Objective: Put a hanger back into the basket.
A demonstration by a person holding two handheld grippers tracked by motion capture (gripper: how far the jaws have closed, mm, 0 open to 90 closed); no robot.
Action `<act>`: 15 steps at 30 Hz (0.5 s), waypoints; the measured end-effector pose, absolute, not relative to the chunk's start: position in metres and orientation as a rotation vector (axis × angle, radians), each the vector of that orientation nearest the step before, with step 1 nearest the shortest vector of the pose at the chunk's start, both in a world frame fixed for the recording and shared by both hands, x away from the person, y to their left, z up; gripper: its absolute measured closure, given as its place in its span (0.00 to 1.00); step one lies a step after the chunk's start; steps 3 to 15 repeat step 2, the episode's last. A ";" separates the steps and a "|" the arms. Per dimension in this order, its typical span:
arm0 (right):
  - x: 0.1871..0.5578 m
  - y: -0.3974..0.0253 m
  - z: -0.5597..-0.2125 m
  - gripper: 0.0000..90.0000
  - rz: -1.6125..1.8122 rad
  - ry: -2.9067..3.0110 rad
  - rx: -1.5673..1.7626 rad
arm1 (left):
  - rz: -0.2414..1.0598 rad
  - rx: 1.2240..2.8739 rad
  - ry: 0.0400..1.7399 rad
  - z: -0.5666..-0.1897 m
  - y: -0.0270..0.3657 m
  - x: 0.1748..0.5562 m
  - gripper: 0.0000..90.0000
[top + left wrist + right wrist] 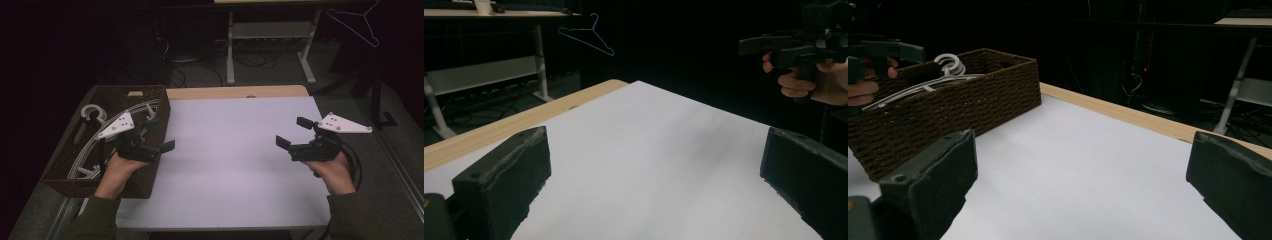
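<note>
A brown woven basket (155,107) stands at the table's left side and holds several white plastic hangers (92,112). My left gripper (161,134) hovers over the basket's right rim, open and with nothing in it, its jaws pointing toward the table's middle. My right gripper (292,131) hovers over the right part of the white sheet (225,150), also open with nothing between its jaws, facing left. In the right gripper view the basket (958,107) with the hangers (948,64) lies ahead on the left. The left gripper view shows the right gripper (791,47) far off in a hand.
The sheet covers most of a wooden table (235,92). A thin wire hanger (357,24) hangs in the dark at the back right. A desk frame (270,35) with cables on the floor stands behind the table.
</note>
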State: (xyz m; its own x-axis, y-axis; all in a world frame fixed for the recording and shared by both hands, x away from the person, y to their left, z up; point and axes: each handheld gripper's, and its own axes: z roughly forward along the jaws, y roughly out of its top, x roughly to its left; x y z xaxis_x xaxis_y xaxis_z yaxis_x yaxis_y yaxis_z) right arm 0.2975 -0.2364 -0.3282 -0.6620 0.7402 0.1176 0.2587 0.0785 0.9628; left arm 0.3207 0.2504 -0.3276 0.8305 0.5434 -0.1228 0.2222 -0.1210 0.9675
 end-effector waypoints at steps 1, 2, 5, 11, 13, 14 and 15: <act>0.297 -0.236 -0.328 0.00 1.613 1.961 0.986 | 0.305 1.702 0.598 -0.327 0.250 0.321 0.00; 0.297 -0.236 -0.328 0.00 1.614 1.961 0.985 | 0.304 1.704 0.596 -0.327 0.250 0.321 0.00; 0.297 -0.236 -0.328 0.00 1.614 1.961 0.985 | 0.304 1.704 0.596 -0.327 0.250 0.321 0.00; 0.297 -0.236 -0.328 0.00 1.614 1.961 0.985 | 0.304 1.704 0.596 -0.327 0.250 0.321 0.00; 0.297 -0.236 -0.328 0.00 1.614 1.961 0.985 | 0.304 1.704 0.596 -0.327 0.250 0.321 0.00; 0.297 -0.236 -0.328 0.00 1.614 1.961 0.985 | 0.304 1.704 0.596 -0.327 0.250 0.321 0.00; 0.297 -0.236 -0.328 0.00 1.614 1.961 0.985 | 0.304 1.704 0.596 -0.327 0.250 0.321 0.00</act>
